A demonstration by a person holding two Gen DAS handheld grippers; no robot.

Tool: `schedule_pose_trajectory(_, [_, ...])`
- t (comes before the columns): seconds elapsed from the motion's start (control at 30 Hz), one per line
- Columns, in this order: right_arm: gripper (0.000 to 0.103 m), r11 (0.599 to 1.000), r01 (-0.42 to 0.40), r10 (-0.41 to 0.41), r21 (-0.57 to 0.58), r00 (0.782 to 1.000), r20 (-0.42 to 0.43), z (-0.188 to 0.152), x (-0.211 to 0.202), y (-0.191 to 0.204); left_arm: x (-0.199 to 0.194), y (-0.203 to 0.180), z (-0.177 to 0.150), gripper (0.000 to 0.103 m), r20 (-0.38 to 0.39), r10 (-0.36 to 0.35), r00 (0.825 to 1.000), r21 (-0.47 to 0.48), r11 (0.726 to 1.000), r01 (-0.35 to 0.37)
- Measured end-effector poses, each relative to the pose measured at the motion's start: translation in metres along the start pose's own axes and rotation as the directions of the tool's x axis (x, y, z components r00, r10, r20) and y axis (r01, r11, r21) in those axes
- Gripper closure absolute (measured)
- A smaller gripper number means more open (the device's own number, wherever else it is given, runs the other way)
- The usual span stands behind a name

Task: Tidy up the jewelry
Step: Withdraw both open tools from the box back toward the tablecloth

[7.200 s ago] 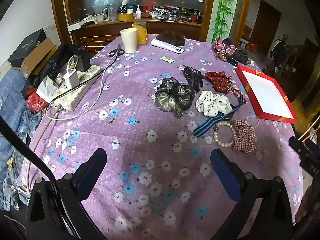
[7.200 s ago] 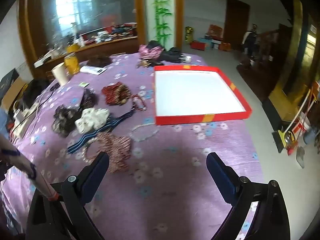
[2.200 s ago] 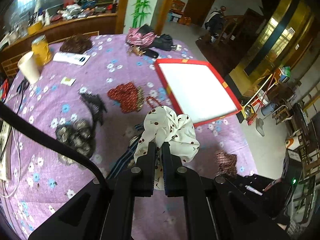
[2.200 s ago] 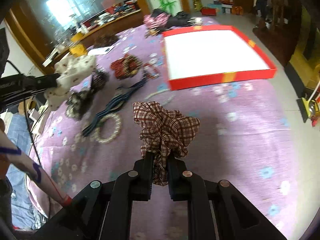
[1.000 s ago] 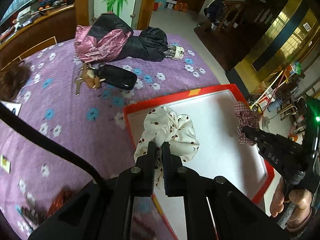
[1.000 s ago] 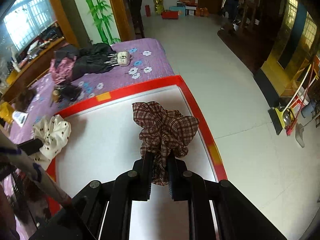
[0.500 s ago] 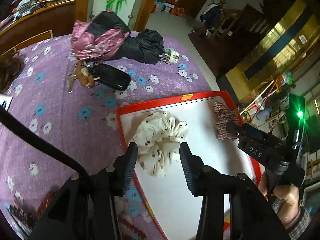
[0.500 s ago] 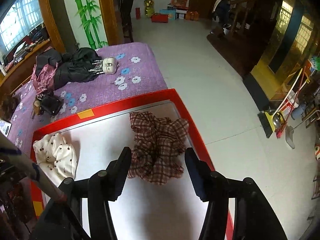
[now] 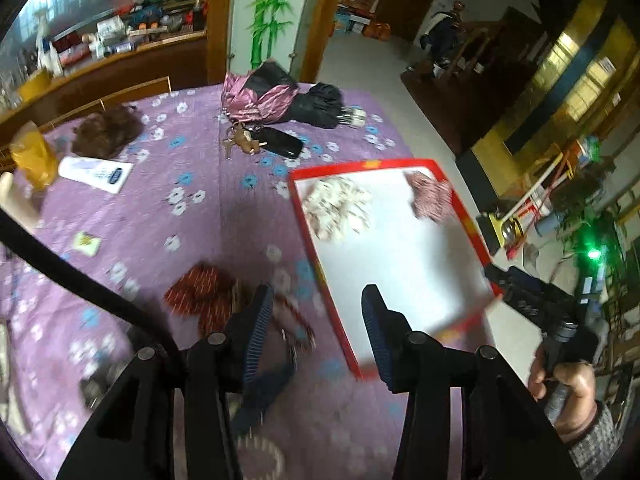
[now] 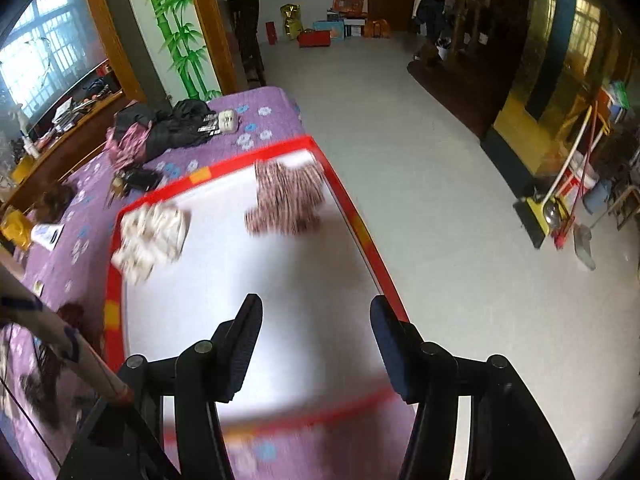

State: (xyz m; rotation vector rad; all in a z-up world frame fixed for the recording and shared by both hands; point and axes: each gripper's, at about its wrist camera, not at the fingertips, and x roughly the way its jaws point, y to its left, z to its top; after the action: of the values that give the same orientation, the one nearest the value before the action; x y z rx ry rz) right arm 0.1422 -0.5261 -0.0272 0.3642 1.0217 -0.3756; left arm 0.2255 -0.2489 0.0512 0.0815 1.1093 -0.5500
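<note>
Scrunchies are what's being sorted here: the white dotted scrunchie (image 10: 150, 236) and the plaid scrunchie (image 10: 288, 200) are both seen lying loose at the far end of the red tray (image 10: 362, 228), well apart from each other. So that drop-off step looks done, and a fresh pickup is probably called for next, likely the dark red hair piece (image 9: 198, 290) left on the purple tabletop (image 9: 160, 208). Both tools are angled steeply downward. The left hand-held gripper (image 9: 316, 328) is empty with jaws parted, and the right hand-held gripper (image 10: 316, 344) is empty and spread too.
</note>
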Motion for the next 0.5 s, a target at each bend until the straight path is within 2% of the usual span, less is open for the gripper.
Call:
schedule_pose_trajectory(0.07, [0.042,1.0,-0.001,0.001,0.009,1.0,-0.016,-0.02,-0.013,-0.008,-0.036,-0.021,-0.012,0.055,0.009,0.005,1.0,0.049,0.999,-0.005])
schedule_pose_trajectory(0.13, [0.041,1.0,-0.012,0.013,0.025,0.999,-0.042,-0.042,-0.026,-0.018,-0.078,-0.047,-0.025,0.044,0.018,-0.004,1.0,0.103,0.995,0.002])
schedule_pose_trajectory(0.2, [0.04,0.998,-0.025,0.029,0.056,0.997,-0.072,-0.067,-0.037,-0.03,-0.113,-0.071,-0.032,0.04,0.017,-0.026,1.0,0.148,0.989,0.024])
schedule_pose_trajectory(0.37, [0.04,0.988,-0.01,0.036,0.157,0.985,-0.169,-0.119,-0.053,-0.061,-0.185,-0.121,-0.042,0.039,-0.002,-0.065,0.998,0.194,0.979,0.065])
schedule_pose_trajectory(0.4, [0.04,0.985,-0.007,0.038,0.171,0.983,-0.181,-0.127,-0.056,-0.067,-0.198,-0.131,-0.043,0.039,0.005,-0.073,0.997,0.205,0.976,0.07])
schedule_pose_trajectory(0.5, [0.04,0.979,0.003,0.038,0.202,0.979,-0.2,-0.142,-0.067,-0.08,-0.229,-0.156,-0.051,0.039,0.066,-0.048,0.997,0.256,0.966,0.029])
